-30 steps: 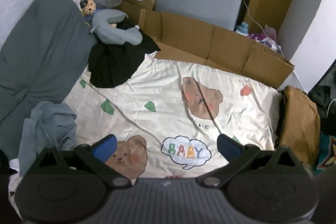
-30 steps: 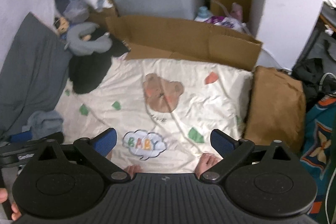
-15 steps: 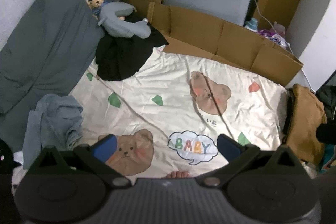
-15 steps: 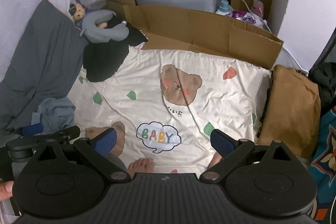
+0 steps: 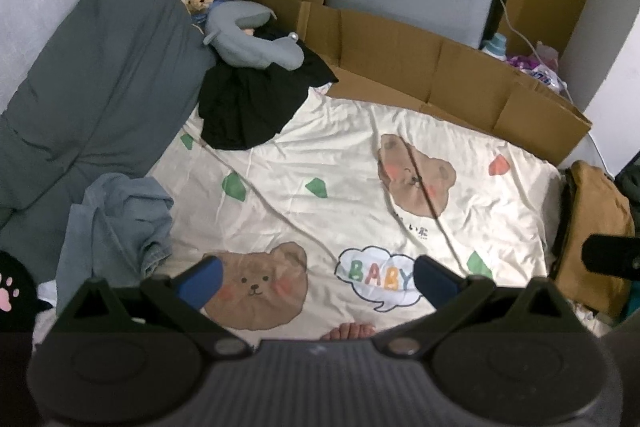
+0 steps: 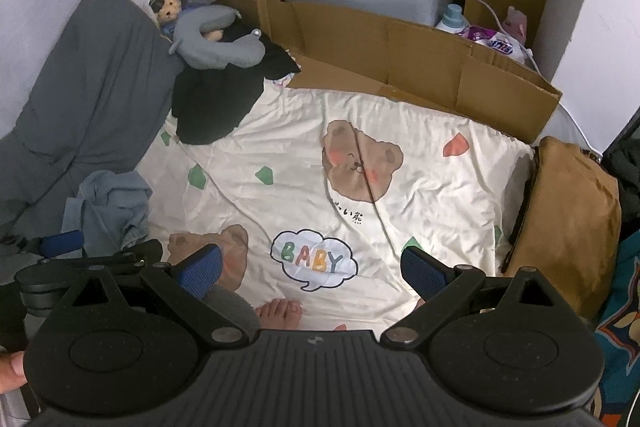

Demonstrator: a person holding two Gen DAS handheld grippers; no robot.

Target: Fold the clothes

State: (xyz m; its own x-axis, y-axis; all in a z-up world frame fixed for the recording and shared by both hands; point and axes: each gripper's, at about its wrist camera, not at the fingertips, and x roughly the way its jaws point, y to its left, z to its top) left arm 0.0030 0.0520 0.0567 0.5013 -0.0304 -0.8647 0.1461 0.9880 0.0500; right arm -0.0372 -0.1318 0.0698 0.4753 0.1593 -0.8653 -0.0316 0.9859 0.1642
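Cream cotton printed with brown bears and a "BABY" speech bubble covers the bed sheet [image 5: 320, 155], and both tools hang above its near edge. The left gripper [image 5: 316, 277] has its blue-padded jaws spread wide with nothing between them; the right gripper [image 6: 312, 265] is spread just as wide and equally empty. A crumpled light-blue garment [image 5: 116, 223] lies at the sheet's left edge, against a grey duvet [image 5: 92, 83]. A black garment [image 5: 252, 103] is heaped at the far left corner, partly under a grey neck pillow [image 5: 256, 47]. Flattened cardboard [image 5: 440, 75] lines the far side, and a brown cushion [image 5: 592, 227] sits off the right edge. Bare toes [image 6: 278, 313] show near the right tool
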